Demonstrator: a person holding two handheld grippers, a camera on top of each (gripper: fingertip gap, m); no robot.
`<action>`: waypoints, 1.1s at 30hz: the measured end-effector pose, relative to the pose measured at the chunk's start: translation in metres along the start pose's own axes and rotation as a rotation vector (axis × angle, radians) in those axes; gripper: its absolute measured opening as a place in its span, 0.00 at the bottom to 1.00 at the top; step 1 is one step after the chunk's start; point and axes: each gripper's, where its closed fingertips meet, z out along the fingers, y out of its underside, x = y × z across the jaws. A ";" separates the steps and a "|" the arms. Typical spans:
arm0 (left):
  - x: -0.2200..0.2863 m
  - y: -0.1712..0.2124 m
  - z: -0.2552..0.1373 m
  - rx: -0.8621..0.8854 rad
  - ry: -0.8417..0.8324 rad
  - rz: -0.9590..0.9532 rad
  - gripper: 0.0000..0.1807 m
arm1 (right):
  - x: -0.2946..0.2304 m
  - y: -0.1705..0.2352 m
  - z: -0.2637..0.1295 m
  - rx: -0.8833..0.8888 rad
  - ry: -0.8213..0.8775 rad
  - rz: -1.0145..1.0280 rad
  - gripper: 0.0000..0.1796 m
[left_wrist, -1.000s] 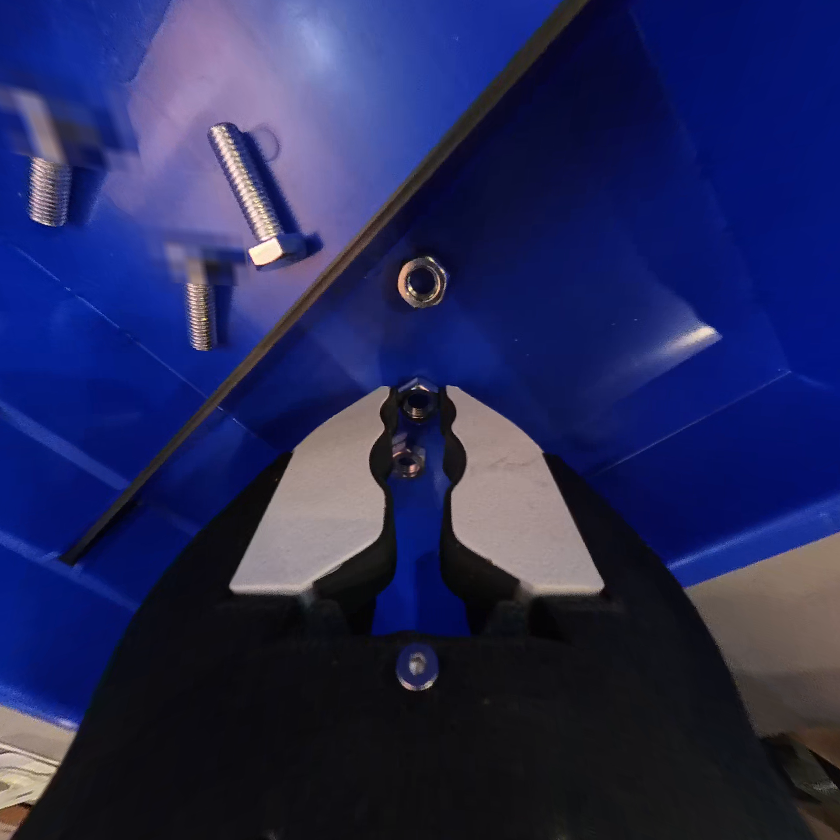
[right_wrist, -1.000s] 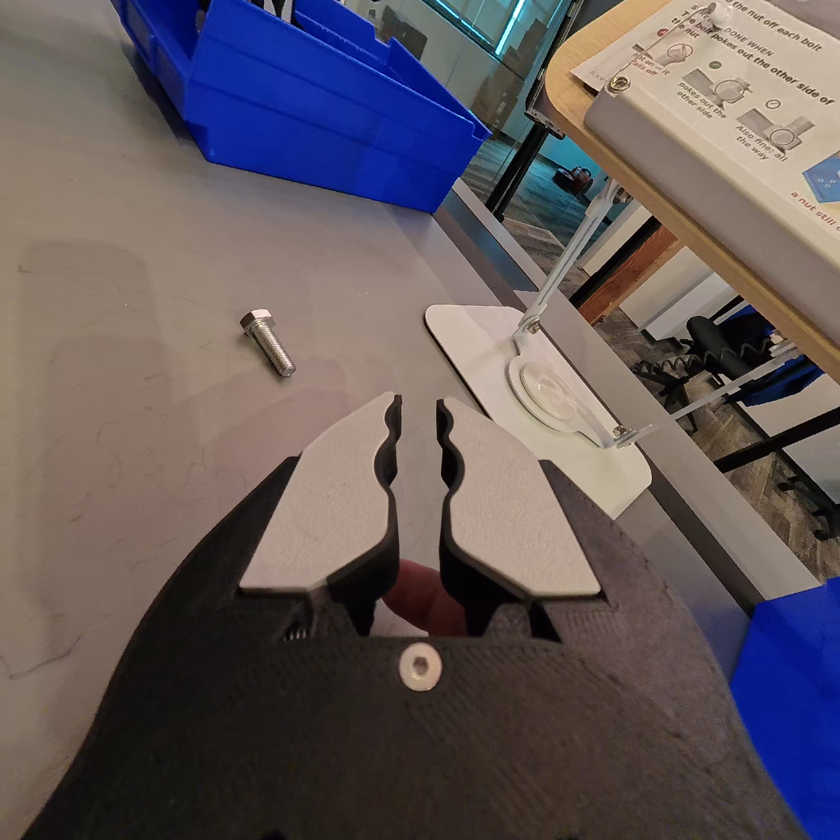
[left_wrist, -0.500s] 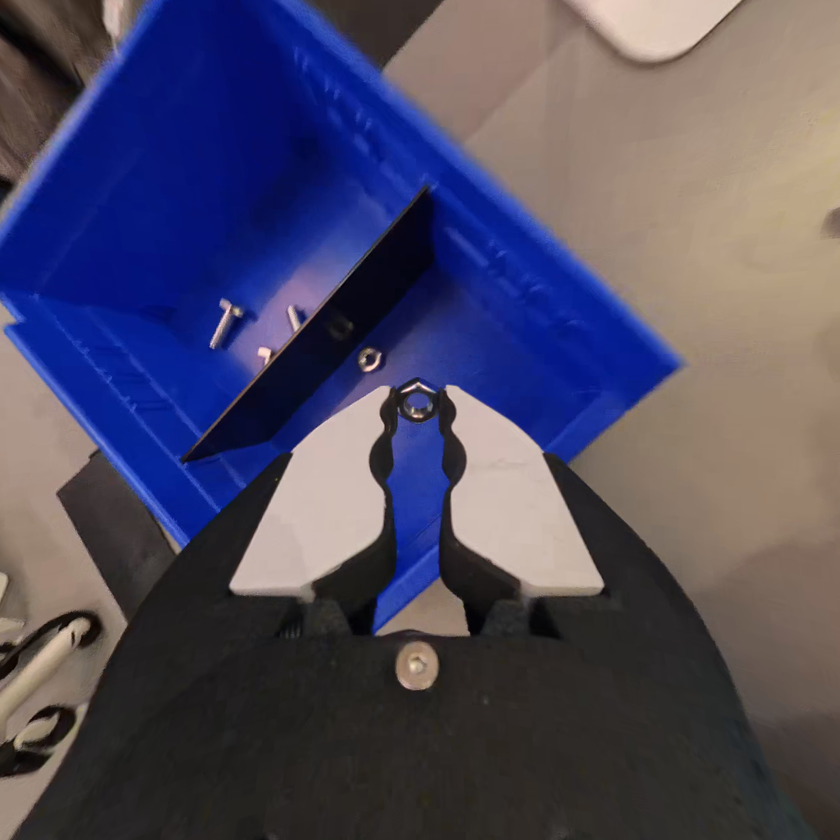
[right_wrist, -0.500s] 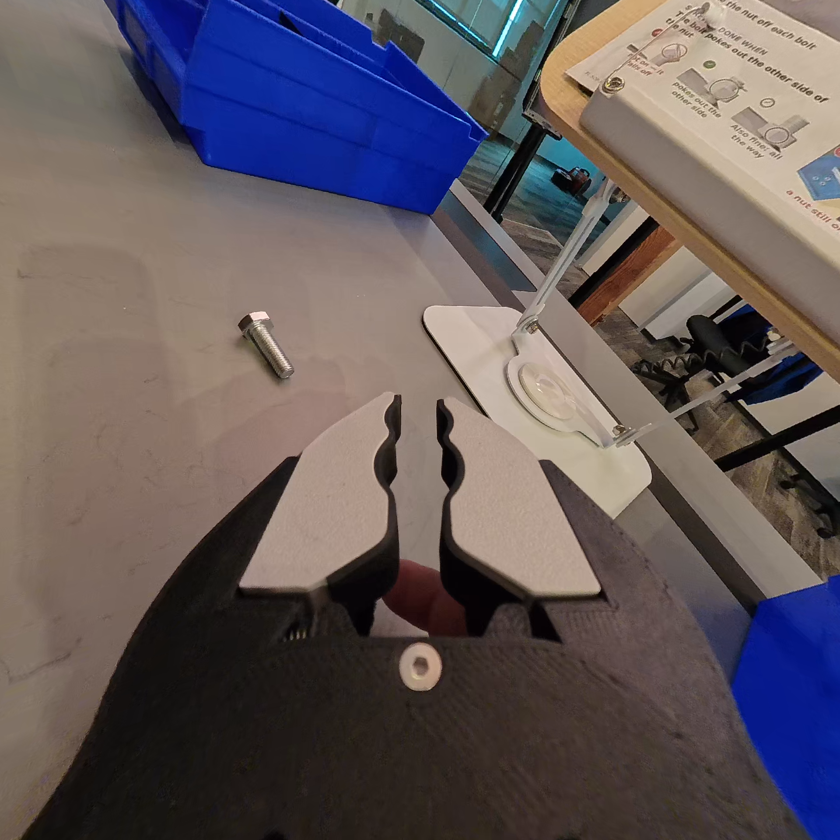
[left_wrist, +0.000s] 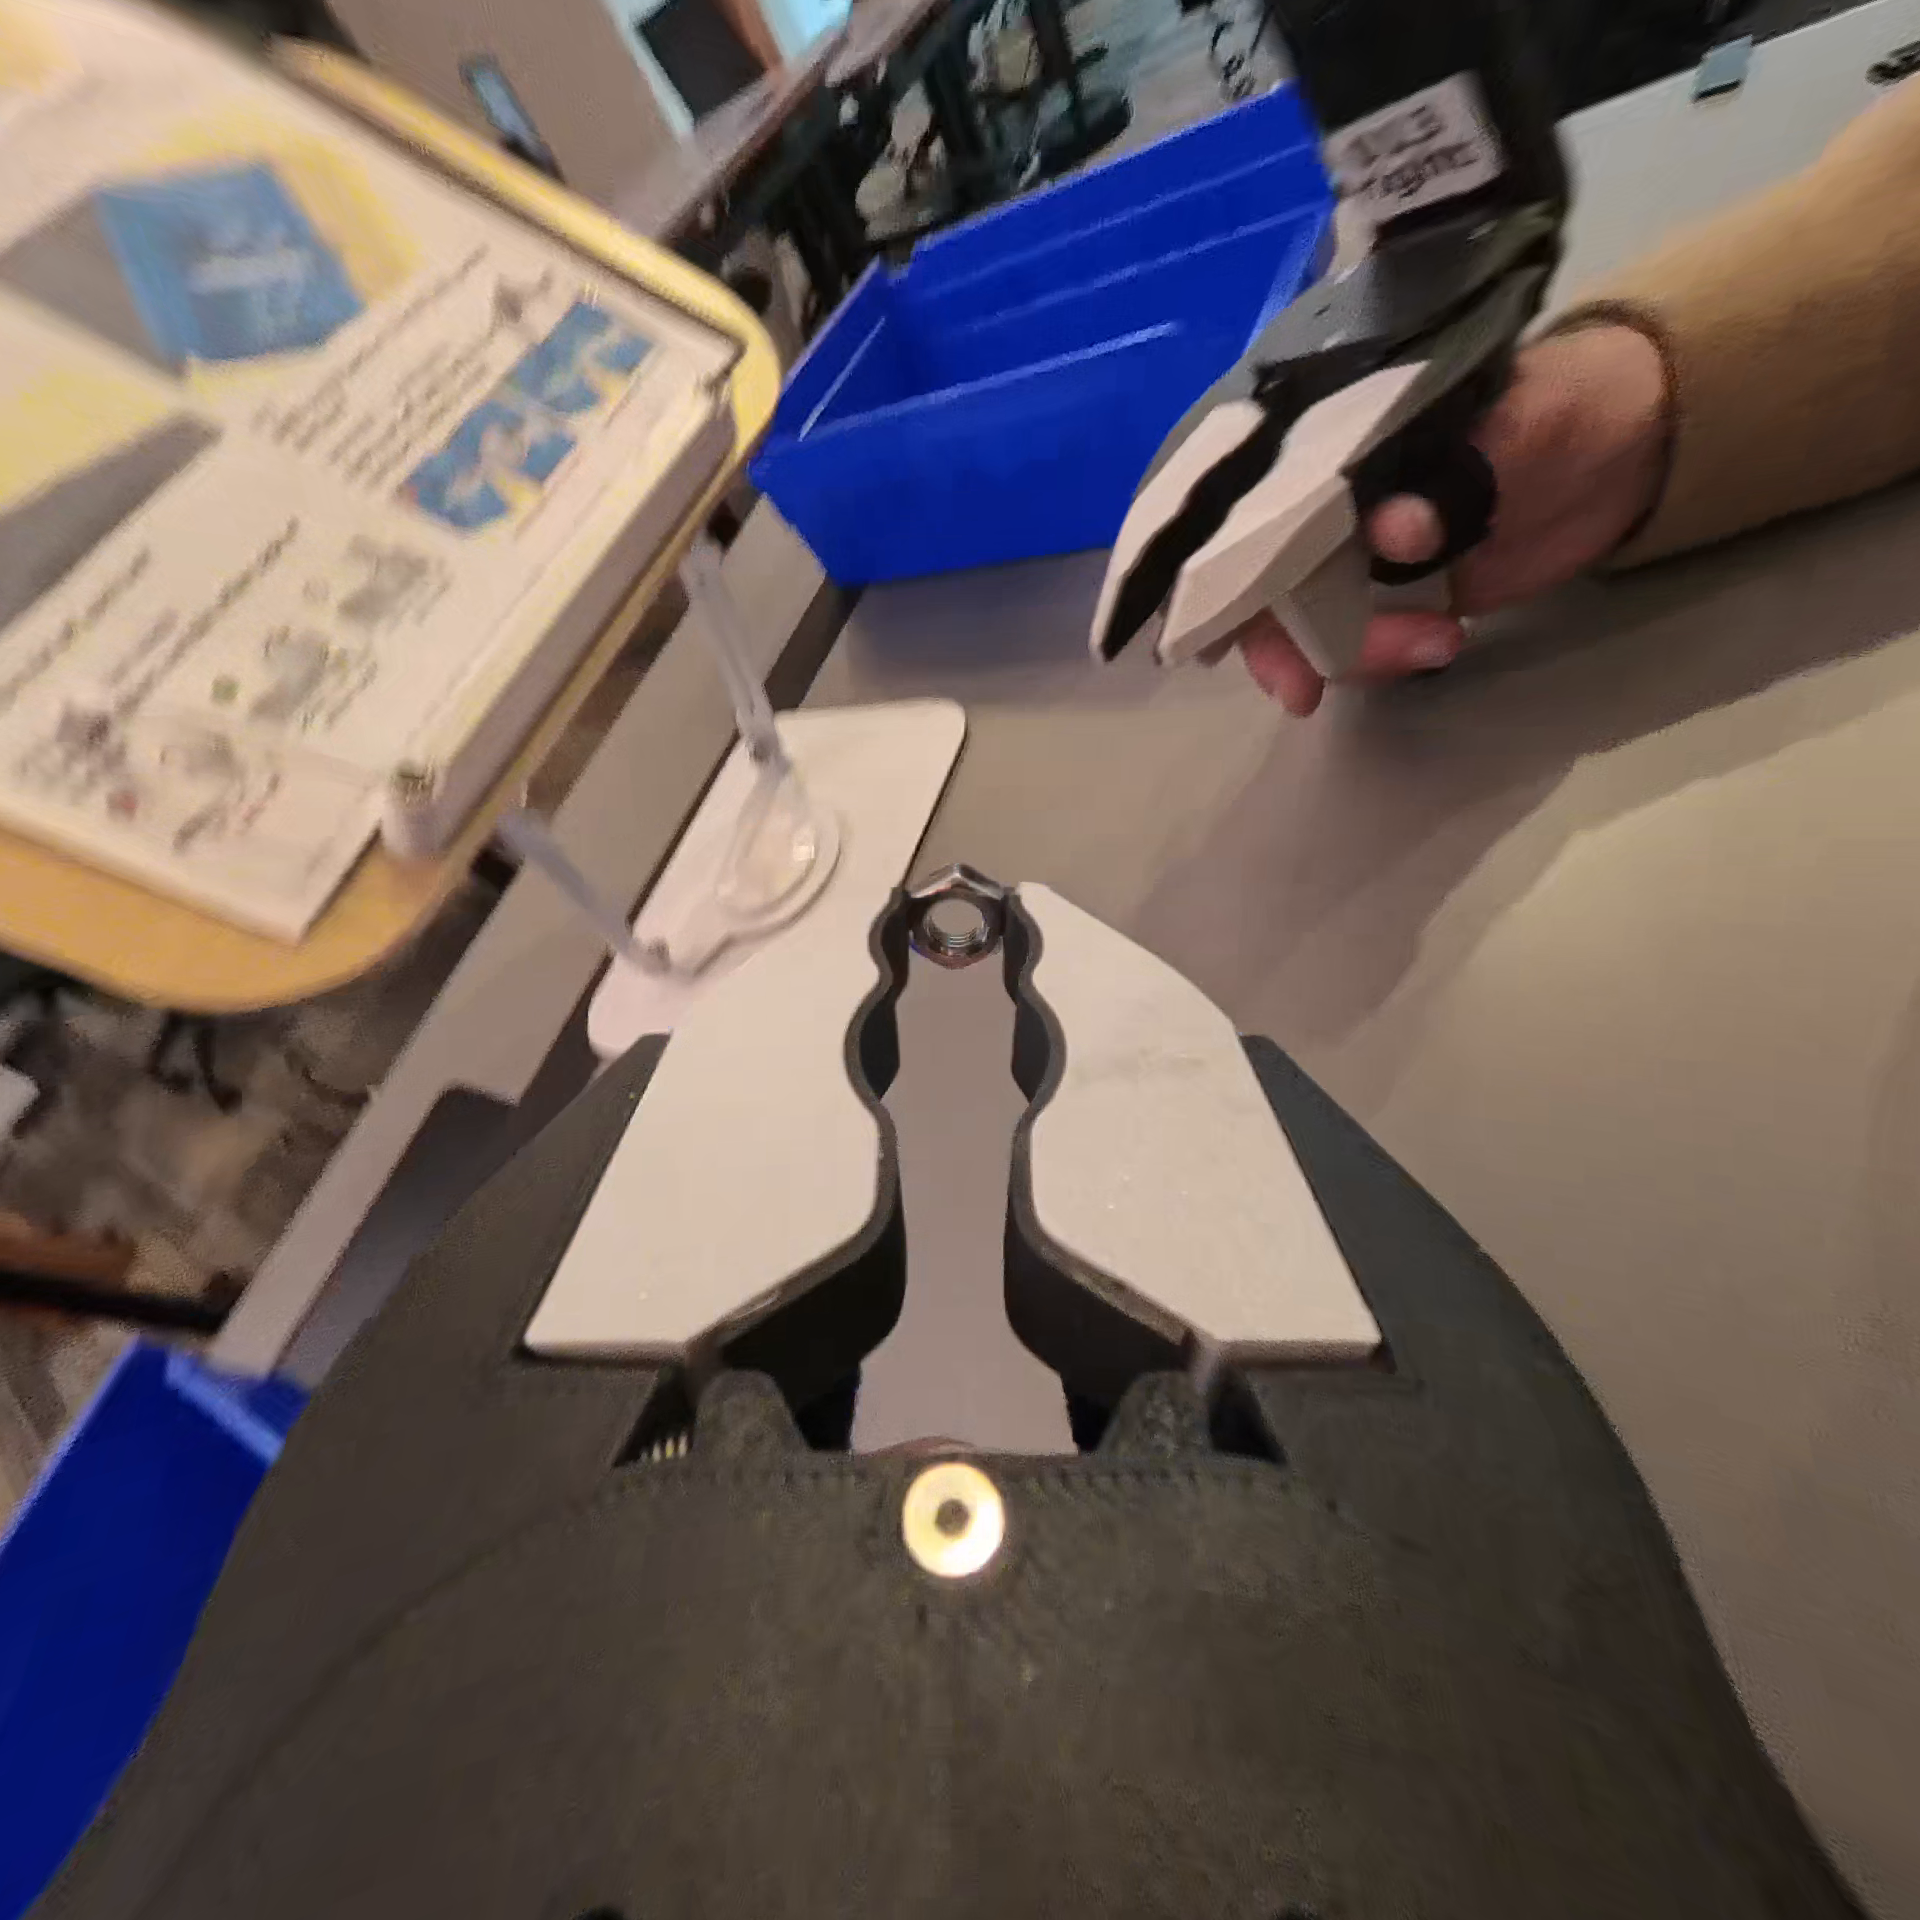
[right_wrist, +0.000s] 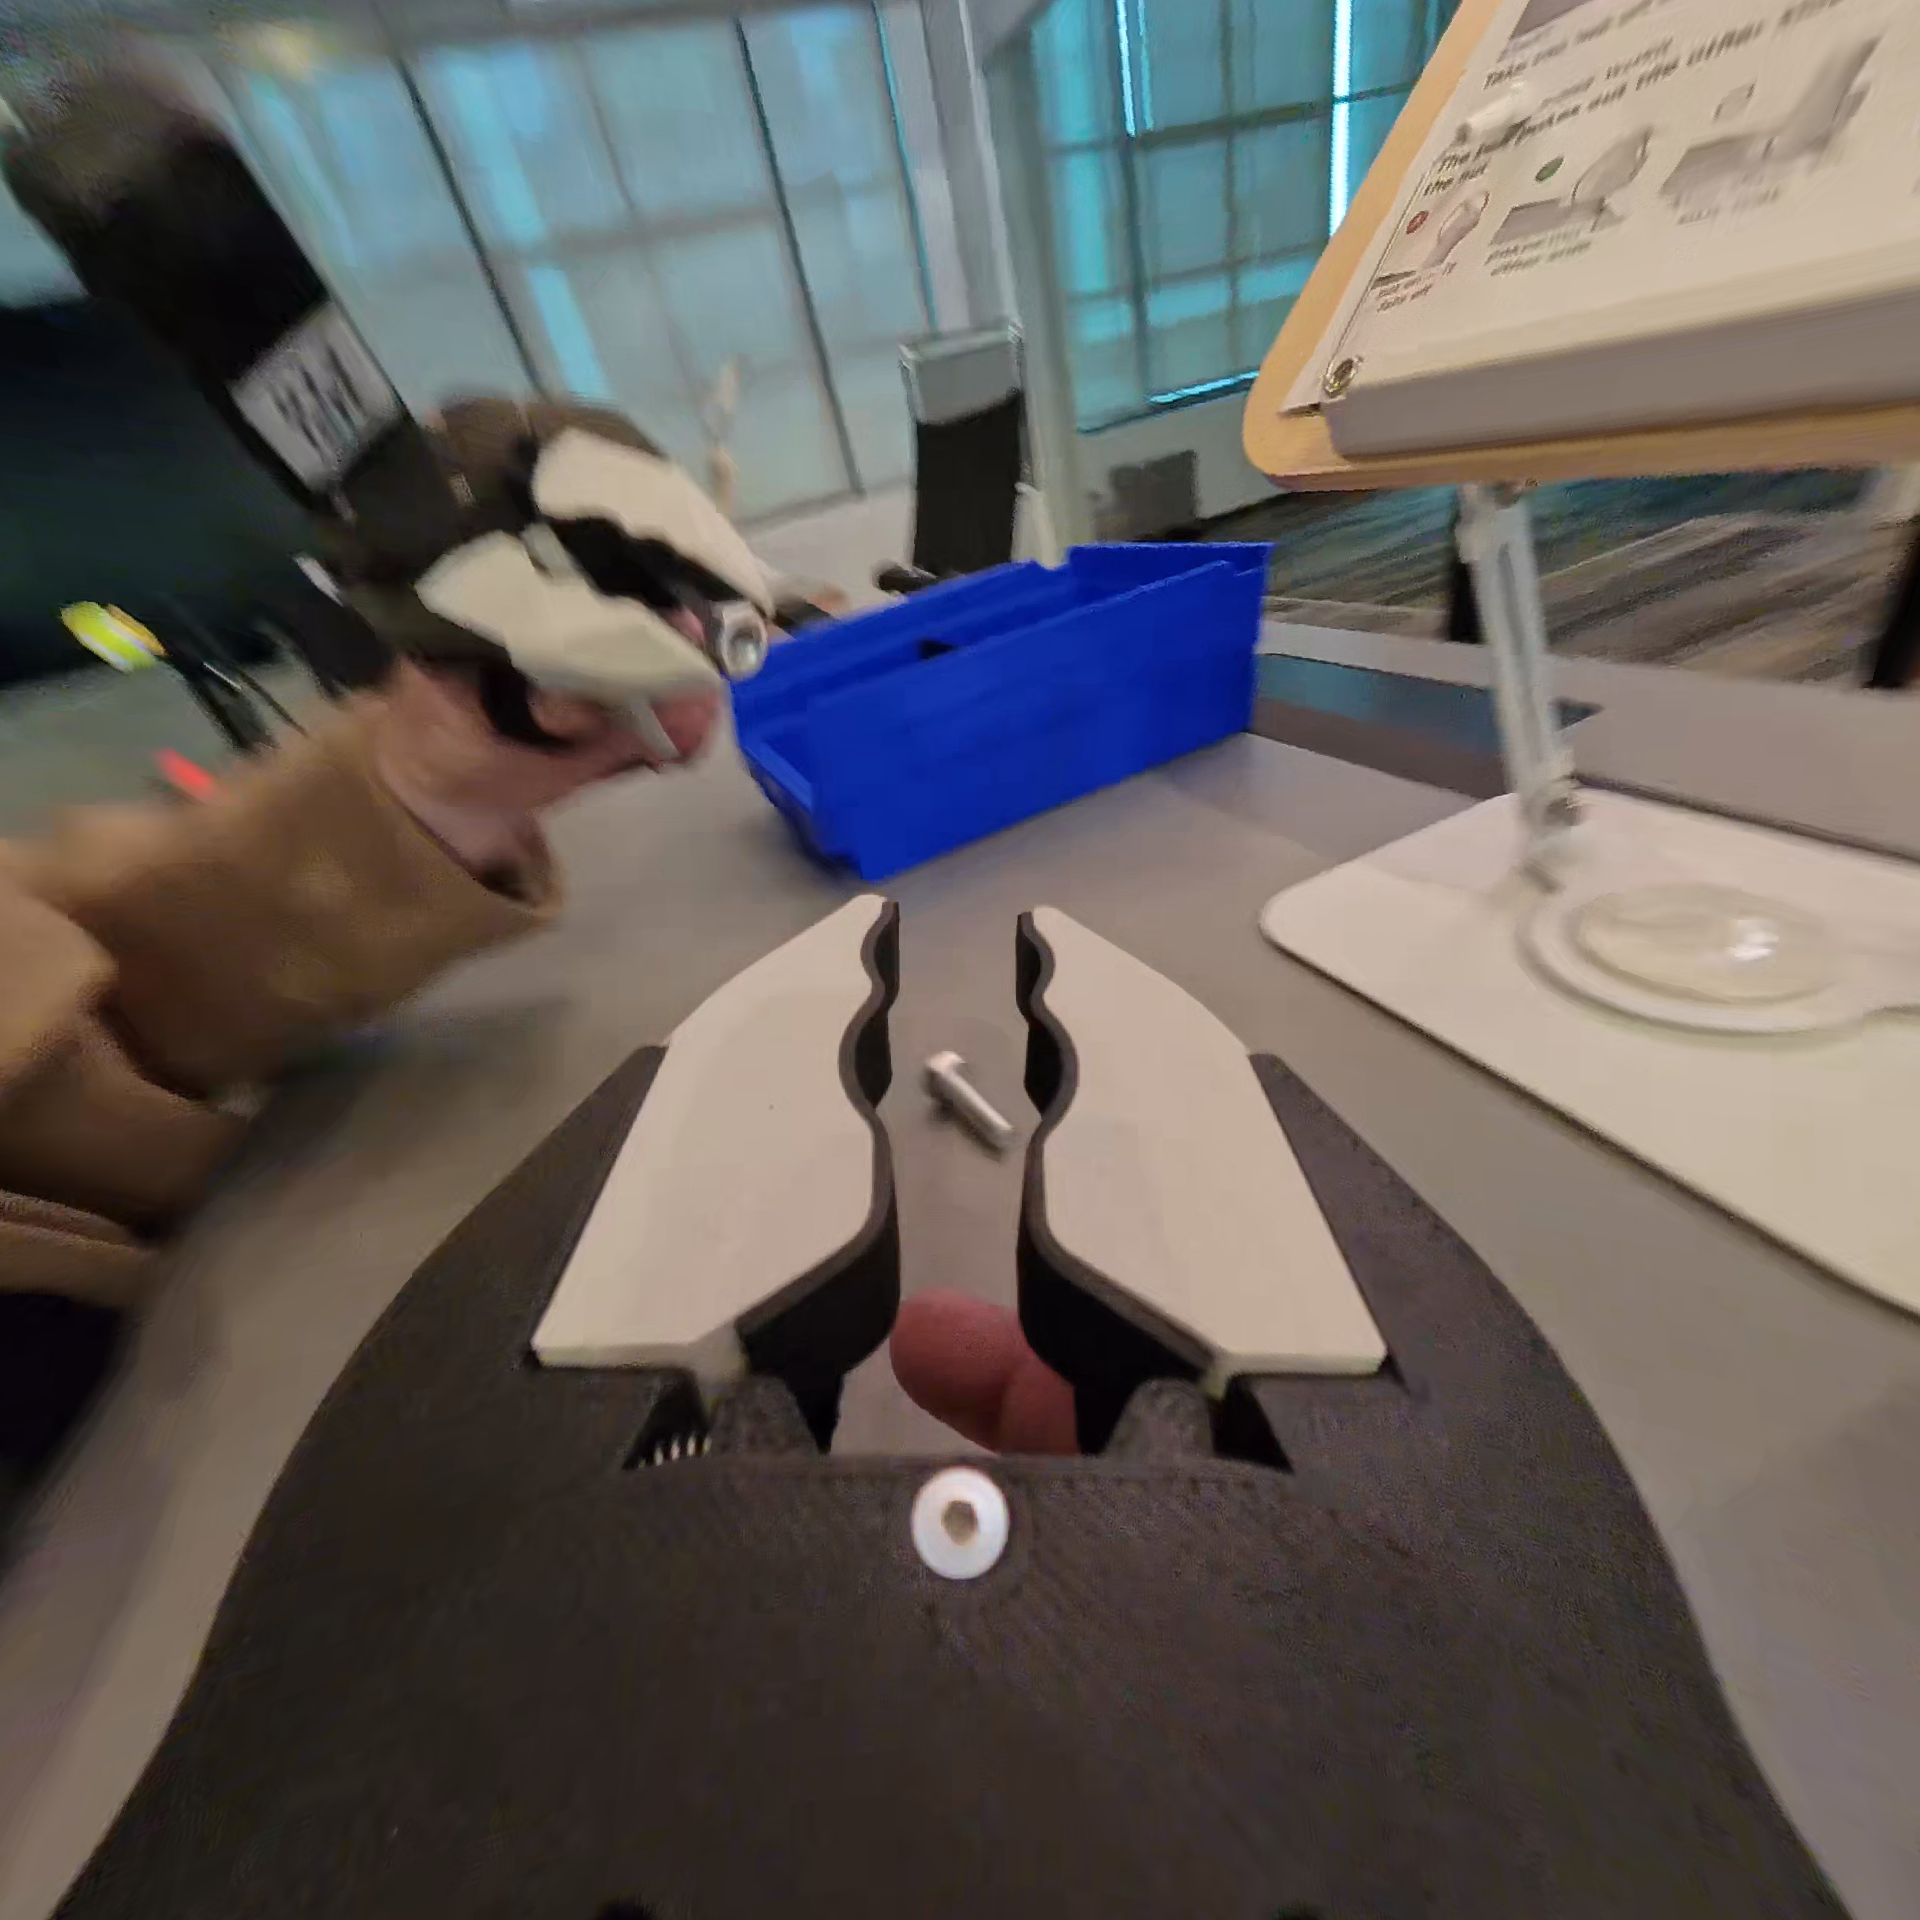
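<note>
Grey surface (right_wrist: 1558, 1351) carries a small bolt (right_wrist: 966, 1099) between the right gripper's (right_wrist: 956, 914) parted fingers; left gripper (left_wrist: 951, 894) pinches a light, slippery nut (left_wrist: 951, 928) by its flats.

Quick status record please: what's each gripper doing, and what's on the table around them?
left gripper: shut on a hex nut, held above the grey table
right gripper: open, empty, low over the table
bolt: lying on the table, seen between the right gripper's fingers, untouched
blue bin: behind the bolt
white stand base: right of the bolt
</note>
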 end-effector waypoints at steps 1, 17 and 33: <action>0.008 -0.008 0.007 0.038 0.021 0.030 0.09 | -0.003 -0.004 -0.001 0.030 -0.051 0.084 0.12; 0.081 -0.051 0.058 0.225 0.268 0.200 0.09 | -0.066 -0.020 -0.006 0.141 -0.518 0.413 0.16; 0.080 -0.068 0.049 0.314 0.233 0.216 0.18 | -0.064 -0.035 -0.016 0.220 -0.536 0.383 0.10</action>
